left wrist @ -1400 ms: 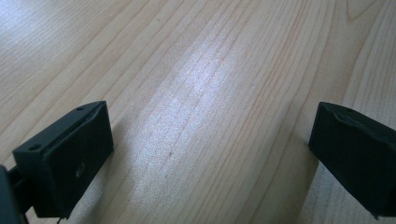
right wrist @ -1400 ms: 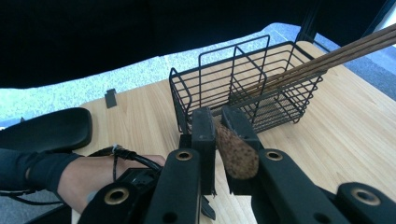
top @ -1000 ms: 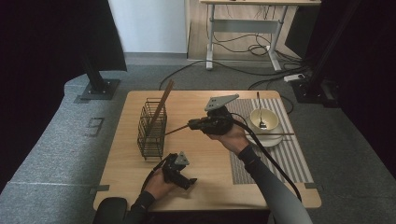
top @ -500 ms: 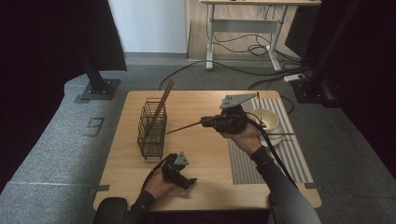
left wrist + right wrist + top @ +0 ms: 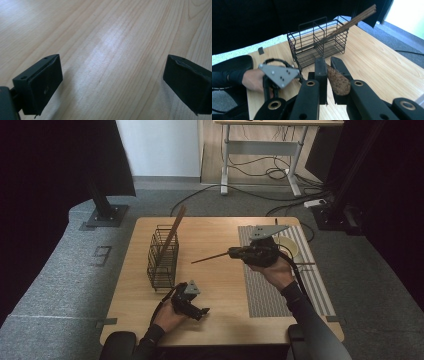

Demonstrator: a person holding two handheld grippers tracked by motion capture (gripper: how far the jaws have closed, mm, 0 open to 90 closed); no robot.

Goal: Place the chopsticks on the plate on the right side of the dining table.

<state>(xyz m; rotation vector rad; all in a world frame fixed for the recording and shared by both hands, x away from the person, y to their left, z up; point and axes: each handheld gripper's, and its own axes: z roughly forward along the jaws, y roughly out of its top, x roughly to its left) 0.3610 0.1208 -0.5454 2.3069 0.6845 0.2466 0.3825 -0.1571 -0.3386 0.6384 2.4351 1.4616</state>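
My right gripper (image 5: 235, 253) hovers over the table's middle, pointing left, shut on the thick end of a brown chopstick (image 5: 210, 258). The stick's thin tip points toward a black wire basket (image 5: 162, 257), a short gap away. In the right gripper view the jaws (image 5: 328, 67) pinch the chopstick (image 5: 338, 81), with the basket (image 5: 319, 42) ahead. Several chopsticks (image 5: 172, 232) lean inside it. My left gripper (image 5: 200, 311) lies on the table near the front edge, held by a hand. Its jaws (image 5: 112, 82) stand wide open over bare wood.
A grey striped mat (image 5: 270, 290) covers the table's right side. A pale bowl (image 5: 291, 247) sits on it behind my right gripper, and a loose chopstick (image 5: 302, 264) lies beside it. Cables and a desk frame are on the floor beyond.
My right gripper has carried the chopstick to the right, so its tip now lies clear of the basket. The left gripper has stayed put.
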